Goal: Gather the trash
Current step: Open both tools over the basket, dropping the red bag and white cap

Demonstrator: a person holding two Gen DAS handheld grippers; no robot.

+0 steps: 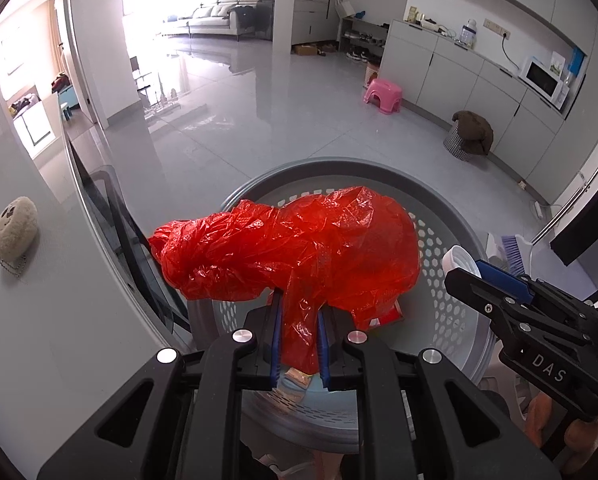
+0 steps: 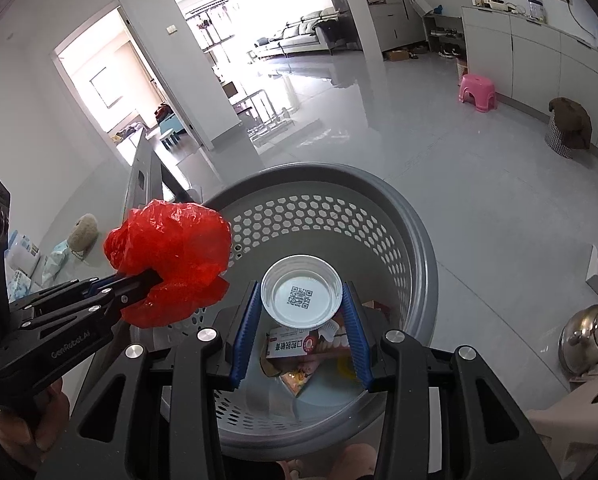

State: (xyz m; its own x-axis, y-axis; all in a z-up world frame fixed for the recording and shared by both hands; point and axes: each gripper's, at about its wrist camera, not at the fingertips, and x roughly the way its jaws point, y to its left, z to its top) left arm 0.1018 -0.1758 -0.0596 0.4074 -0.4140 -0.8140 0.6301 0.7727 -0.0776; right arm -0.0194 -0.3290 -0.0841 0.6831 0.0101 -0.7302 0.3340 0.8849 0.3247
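Note:
My left gripper (image 1: 299, 340) is shut on a crumpled red plastic bag (image 1: 299, 248) and holds it over the left side of a grey perforated basket (image 1: 439, 280). In the right wrist view the bag (image 2: 171, 256) hangs at the basket's left rim (image 2: 415, 248). My right gripper (image 2: 303, 332) is shut on a white round lid (image 2: 301, 298) with a QR code, held over the basket's inside. That lid (image 1: 461, 262) also shows in the left wrist view. A printed box (image 2: 299, 346) and other wrappers lie on the basket's bottom.
A white counter (image 1: 59, 300) with a plush toy (image 1: 15, 232) and packets lies to the left. A pink stool (image 1: 383, 96), a draped bin (image 1: 469, 134), a brush (image 1: 513, 252) and a steel kettle (image 2: 587, 336) stand to the right.

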